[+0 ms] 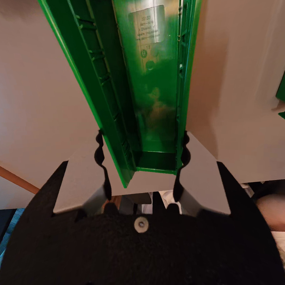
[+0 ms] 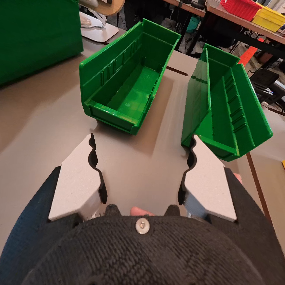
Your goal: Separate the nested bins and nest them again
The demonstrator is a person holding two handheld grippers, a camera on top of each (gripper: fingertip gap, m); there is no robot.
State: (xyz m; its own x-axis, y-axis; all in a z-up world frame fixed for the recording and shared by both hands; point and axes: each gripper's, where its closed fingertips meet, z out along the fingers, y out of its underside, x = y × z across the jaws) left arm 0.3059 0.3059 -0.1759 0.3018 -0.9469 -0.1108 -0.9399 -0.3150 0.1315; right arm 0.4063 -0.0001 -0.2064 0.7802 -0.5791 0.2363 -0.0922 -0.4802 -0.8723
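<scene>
Grey table (image 2: 46, 123), green bin (image 1: 154, 108) between left fingers (image 1: 99, 154)

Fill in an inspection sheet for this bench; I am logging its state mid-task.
Surface: grey table, mostly bare.
Job's things: upright green bin; tilted green bin at the right edge; a third bin between the left gripper's fingers.
Clutter: white stand base at the far edge.
Grippers: left gripper astride its bin, grip unclear; right gripper open, empty.
Cables: some on the floor beyond.
Surroundings: red tray and yellow tray on another table.
</scene>
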